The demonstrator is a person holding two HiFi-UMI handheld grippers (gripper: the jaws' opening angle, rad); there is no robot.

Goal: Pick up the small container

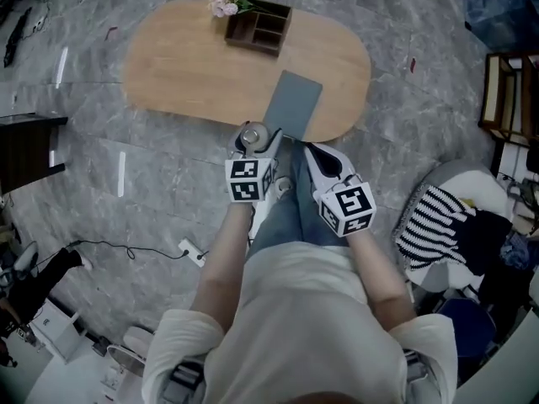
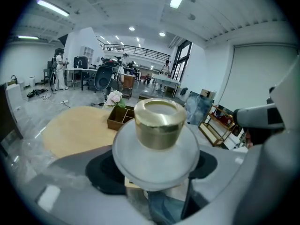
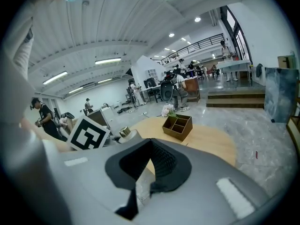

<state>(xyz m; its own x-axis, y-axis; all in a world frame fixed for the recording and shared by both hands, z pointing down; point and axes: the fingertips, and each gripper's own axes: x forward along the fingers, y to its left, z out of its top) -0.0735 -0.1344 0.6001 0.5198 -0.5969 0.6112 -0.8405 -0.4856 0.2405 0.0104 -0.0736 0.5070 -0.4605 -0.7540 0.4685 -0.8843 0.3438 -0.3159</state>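
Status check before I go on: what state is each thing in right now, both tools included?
Small frosted container with a gold lid: lid on, upright, held clear of the table.
Left tool: shut on the container.
Right tool: shut, nothing in it.
Brown wooden compartment box: upright on the oval wooden table.
Grey rectangular pad: lying flat by the table's near edge.

A cream tee (image 1: 295, 310) (short-sleeved) tops blue jeans (image 1: 290, 215).
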